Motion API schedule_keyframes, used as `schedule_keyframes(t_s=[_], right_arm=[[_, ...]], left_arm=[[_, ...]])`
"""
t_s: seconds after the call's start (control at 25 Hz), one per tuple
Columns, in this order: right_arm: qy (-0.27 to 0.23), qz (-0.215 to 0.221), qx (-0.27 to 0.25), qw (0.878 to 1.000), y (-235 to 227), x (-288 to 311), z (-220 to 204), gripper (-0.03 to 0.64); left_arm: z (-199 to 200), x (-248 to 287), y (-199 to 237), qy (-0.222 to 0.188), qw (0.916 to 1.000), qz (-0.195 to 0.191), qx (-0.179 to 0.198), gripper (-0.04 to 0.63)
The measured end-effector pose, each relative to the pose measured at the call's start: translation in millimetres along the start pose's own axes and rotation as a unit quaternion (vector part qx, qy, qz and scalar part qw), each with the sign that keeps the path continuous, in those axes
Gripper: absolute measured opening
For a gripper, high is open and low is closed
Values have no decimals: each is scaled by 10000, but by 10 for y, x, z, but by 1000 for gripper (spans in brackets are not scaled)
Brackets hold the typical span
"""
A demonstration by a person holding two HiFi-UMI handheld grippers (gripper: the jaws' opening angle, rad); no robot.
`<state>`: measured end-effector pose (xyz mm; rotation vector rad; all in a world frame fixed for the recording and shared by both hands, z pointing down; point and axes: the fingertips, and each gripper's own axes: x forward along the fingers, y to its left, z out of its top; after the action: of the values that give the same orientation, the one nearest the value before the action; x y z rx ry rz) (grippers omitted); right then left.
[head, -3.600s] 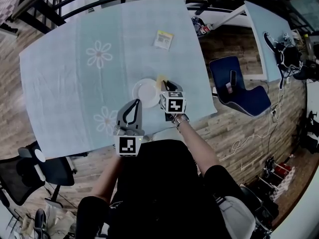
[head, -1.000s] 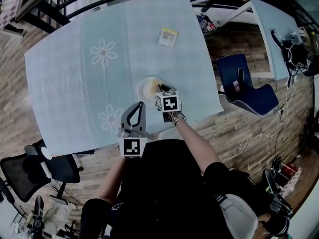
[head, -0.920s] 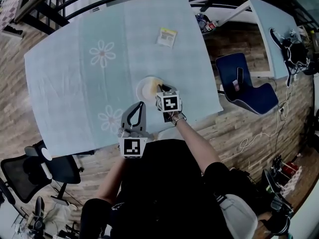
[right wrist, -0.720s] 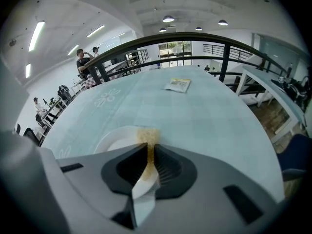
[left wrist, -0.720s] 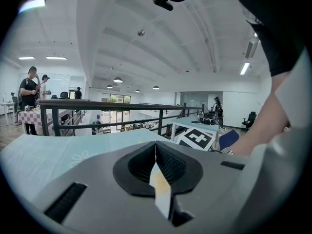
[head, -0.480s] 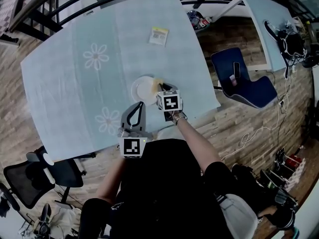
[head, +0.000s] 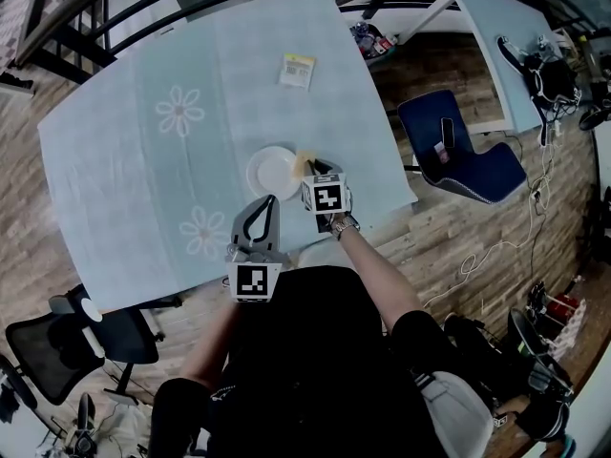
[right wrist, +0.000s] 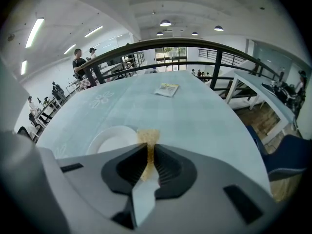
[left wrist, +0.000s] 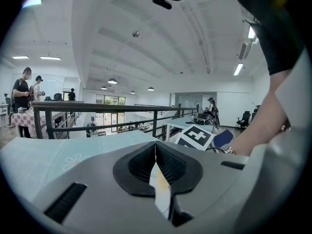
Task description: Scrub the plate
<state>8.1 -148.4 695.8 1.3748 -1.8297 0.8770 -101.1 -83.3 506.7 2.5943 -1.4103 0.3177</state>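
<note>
A white plate sits on the light-blue tablecloth near the table's front edge. My right gripper is shut on a tan scrub sponge, which hangs at the plate's right rim. In the right gripper view the sponge sticks out between the jaws, just right of the plate. My left gripper is shut and holds nothing, in front of the plate and apart from it. In the left gripper view its pads meet and point level over the table.
A small yellow packet lies at the table's far side, also visible as the packet. A blue chair stands right of the table, a black office chair at the lower left. A black railing runs behind the table.
The sponge in my right gripper has shifted from over the plate's middle to its right rim. The left gripper has stayed put.
</note>
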Motion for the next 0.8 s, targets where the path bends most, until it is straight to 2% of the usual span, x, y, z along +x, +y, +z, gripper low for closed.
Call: schedule_keyframes(t_s=[0.16, 0.36, 0.8], right_arm=[[-49, -88, -24, 9999, -47, -70, 35, 48], [-130, -144, -100, 9998, -41, -183, 111, 48], [-66, 323, -202, 9993, 449, -210, 72, 48]], left_arm=[[-16, -44, 6, 15, 9999, 4, 152, 14], [39, -114, 65, -143, 9998, 145, -37, 14], [11, -328, 245, -222, 9986, 461, -132, 14]])
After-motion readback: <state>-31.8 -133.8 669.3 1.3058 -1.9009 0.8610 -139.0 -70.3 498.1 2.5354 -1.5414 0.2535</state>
